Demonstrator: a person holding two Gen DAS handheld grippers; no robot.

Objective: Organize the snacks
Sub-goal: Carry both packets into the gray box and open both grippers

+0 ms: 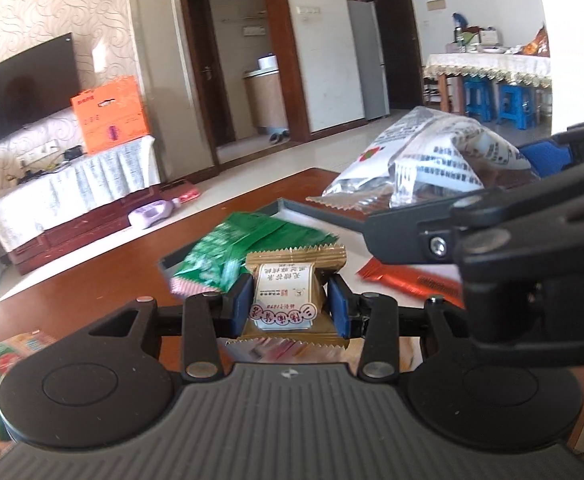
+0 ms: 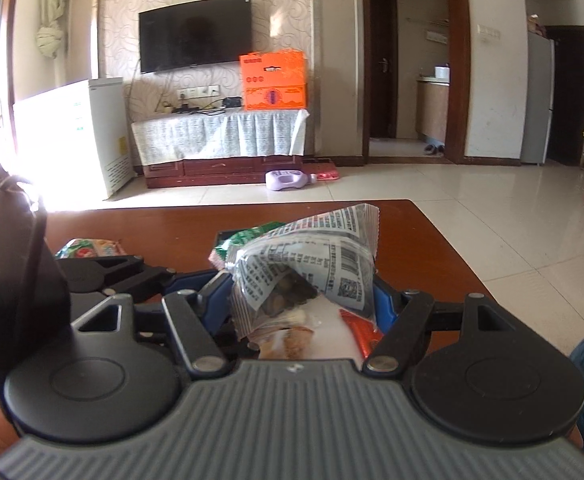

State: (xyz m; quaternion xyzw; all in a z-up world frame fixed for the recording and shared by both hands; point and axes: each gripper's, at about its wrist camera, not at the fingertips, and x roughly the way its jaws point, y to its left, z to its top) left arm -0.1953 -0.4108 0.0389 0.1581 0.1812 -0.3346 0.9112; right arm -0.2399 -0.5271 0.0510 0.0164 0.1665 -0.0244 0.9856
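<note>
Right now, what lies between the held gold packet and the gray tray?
In the left wrist view, a green packet lies between gold packet and tray.

**Crowded middle, bare wood at the far edge**

The far strip of the reddish-brown wooden worktop (image 2: pixel 403 232) lies bare up to its edge. Nearer in, a shallow dark grey tray (image 1: pixel 292 205) holding a green crinkled snack packet (image 1: pixel 248 252) blocks the centre. An orange foil wrapper (image 1: pixel 411 280) lies just right of the tray. At the left, a red-and-green packet (image 2: pixel 92 249) sits on the wood. The two tools crowd each other: the right gripper (image 1: pixel 531 168), with its silver printed bag (image 1: pixel 431 148), hangs over the tray's right side, close beside the left gripper (image 1: pixel 290 300).
</note>
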